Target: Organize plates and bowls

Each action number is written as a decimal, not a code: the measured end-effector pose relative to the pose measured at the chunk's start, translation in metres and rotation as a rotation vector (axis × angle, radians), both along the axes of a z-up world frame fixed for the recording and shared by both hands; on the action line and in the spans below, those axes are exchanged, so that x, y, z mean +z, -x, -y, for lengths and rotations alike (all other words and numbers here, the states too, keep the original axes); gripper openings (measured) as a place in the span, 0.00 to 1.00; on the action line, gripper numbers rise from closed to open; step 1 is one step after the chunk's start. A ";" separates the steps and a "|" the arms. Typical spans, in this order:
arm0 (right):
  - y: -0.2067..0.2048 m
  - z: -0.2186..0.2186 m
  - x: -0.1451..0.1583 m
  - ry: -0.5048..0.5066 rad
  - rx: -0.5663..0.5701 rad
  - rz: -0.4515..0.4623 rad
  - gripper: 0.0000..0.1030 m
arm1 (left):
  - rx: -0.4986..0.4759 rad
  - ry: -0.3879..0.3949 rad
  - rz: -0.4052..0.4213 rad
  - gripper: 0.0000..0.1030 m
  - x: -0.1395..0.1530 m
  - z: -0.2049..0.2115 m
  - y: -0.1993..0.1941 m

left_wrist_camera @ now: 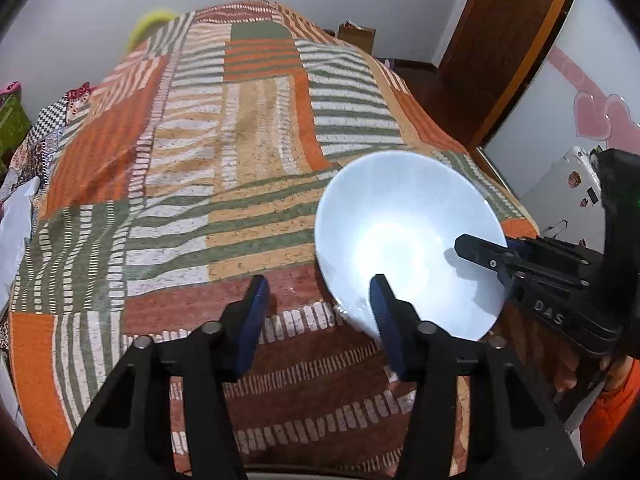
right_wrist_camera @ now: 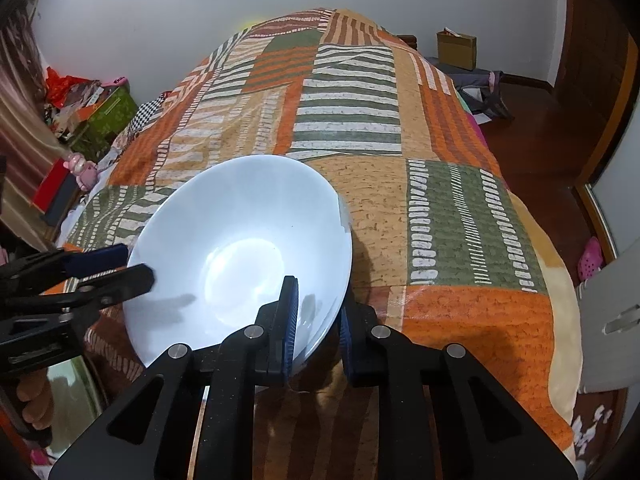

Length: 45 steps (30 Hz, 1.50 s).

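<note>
1. While the white bowl (right_wrist_camera: 240,256) sits tilted over the near end of a bed, the right gripper (right_wrist_camera: 318,320) pinches its near rim, one blue-padded finger (right_wrist_camera: 289,320) inside the bowl and the other outside against the wall.
2. Seen from the left wrist, the same right gripper (left_wrist_camera: 486,258) comes in from the right side, its black tip lying over the rim of the bowl (left_wrist_camera: 404,240) and casting a shadow on the glossy inside.
3. Held half open, the left gripper (left_wrist_camera: 320,312) has nothing clamped; its left finger (left_wrist_camera: 254,312) stands over the bedspread (left_wrist_camera: 200,160), and its right finger (left_wrist_camera: 386,320) overlaps the bowl's lower edge. Whether that pad touches the rim I cannot tell.
4. From the right wrist view, the left gripper (right_wrist_camera: 124,268) reaches in from the left edge, with its fingertips at the bowl's left rim.
5. Under the bowl lies a patchwork bedspread (right_wrist_camera: 440,184) in orange, green, tan and white striped blocks, covering the whole bed.
6. Behind the bed, a small cardboard box (right_wrist_camera: 456,50) stands by the white wall (right_wrist_camera: 140,20), and a wooden door (left_wrist_camera: 500,40) stands to the right.
7. Beside the bed on the left, a heap of coloured boxes and clutter (right_wrist_camera: 92,108) sits on the floor.
8. At the lower right of the left wrist view, an orange sleeve (left_wrist_camera: 612,408) shows behind the right gripper.
</note>
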State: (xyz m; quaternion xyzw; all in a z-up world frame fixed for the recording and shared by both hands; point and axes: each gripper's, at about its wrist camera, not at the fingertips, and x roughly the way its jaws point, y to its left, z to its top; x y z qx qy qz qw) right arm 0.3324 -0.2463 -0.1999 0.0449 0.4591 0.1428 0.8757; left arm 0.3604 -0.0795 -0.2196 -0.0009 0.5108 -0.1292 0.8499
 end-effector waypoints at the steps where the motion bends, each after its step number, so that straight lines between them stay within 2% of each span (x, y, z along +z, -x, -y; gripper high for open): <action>1: -0.002 -0.003 0.000 0.002 0.004 0.002 0.16 | -0.001 0.004 -0.010 0.44 -0.003 0.001 -0.002; 3: 0.000 -0.007 0.001 0.007 0.015 0.007 0.16 | -0.001 0.000 -0.025 0.33 -0.009 0.002 -0.005; 8: -0.001 -0.013 0.003 0.022 0.023 0.020 0.17 | -0.001 0.001 -0.053 0.17 -0.022 0.007 -0.011; 21: 0.010 -0.017 0.016 0.024 0.024 0.035 0.16 | 0.000 -0.006 -0.002 0.16 -0.008 0.008 0.004; 36: 0.055 -0.038 0.068 0.027 0.044 0.132 0.16 | 0.023 0.010 0.110 0.16 0.061 -0.009 0.059; 45: 0.084 -0.061 0.089 0.032 0.065 0.185 0.16 | 0.045 0.023 0.178 0.16 0.096 -0.031 0.100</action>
